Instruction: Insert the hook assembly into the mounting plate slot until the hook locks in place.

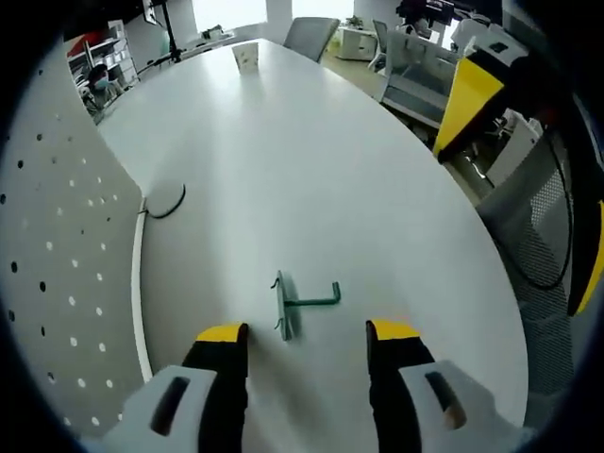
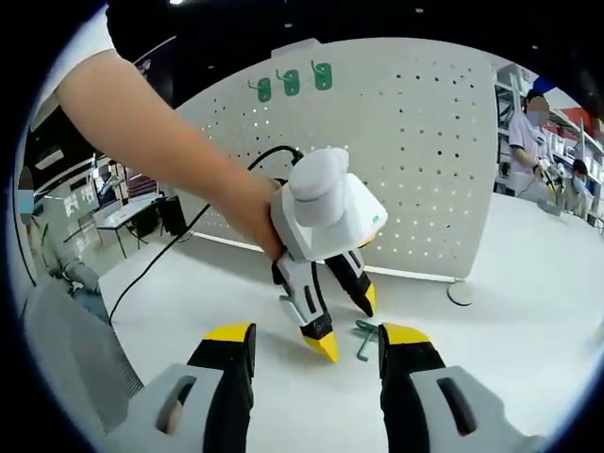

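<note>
While the left gripper (image 1: 307, 332) hovers low over the white table (image 1: 283, 160), its two yellow-tipped jaws stand apart and hold nothing. Just in front of them, between the tips, lies the green hook assembly (image 1: 300, 304), flat on the table, with a small plate at one end and a bent hook at the other. At the left edge of this view stands the white perforated mounting plate (image 1: 57, 264), cut off by the picture border; a black cable (image 1: 168, 206) curls near its foot.

In the right gripper view, the right gripper (image 2: 317, 337) also has its jaws apart and empty. The left gripper points down at the hook assembly (image 2: 365, 338), whose near part is hidden behind it. Three green hooks (image 2: 292, 83) hang high on the mounting plate (image 2: 415, 160); their slots are too small to make out
</note>
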The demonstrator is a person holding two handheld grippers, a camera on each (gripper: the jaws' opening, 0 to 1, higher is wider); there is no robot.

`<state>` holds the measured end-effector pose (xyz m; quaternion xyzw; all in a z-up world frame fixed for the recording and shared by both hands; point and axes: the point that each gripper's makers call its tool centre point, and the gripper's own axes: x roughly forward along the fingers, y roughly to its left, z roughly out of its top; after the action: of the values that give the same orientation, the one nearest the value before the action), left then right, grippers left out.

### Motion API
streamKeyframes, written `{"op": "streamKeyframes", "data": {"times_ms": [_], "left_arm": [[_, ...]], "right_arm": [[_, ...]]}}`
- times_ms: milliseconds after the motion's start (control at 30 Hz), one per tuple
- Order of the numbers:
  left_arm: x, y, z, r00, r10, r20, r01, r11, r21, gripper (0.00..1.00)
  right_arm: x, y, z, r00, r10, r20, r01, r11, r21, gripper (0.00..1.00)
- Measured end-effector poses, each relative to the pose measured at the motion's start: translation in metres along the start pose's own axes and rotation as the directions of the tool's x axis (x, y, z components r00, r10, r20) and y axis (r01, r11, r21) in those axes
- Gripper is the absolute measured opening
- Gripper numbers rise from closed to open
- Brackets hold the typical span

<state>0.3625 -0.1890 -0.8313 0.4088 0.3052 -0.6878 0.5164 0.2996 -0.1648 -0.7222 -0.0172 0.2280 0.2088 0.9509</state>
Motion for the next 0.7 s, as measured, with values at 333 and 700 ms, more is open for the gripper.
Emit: {"op": "streamKeyframes", "data": {"times_ms": [333,700], "left_arm": [[0.0,0.008,0.003,0.999,0.036,0.028,-0.035,0.998,-0.042,0.41],[-0.001,0.015,0.005,0.995,0.075,0.061,-0.069,0.994,-0.086,0.27]], "right_arm": [[0.001,0.0,-0.005,1.0,-0.001,-0.022,0.001,1.0,-0.016,0.5],[0.001,-0.002,-0.004,1.0,-0.008,-0.019,0.008,1.0,-0.015,0.49]]}}
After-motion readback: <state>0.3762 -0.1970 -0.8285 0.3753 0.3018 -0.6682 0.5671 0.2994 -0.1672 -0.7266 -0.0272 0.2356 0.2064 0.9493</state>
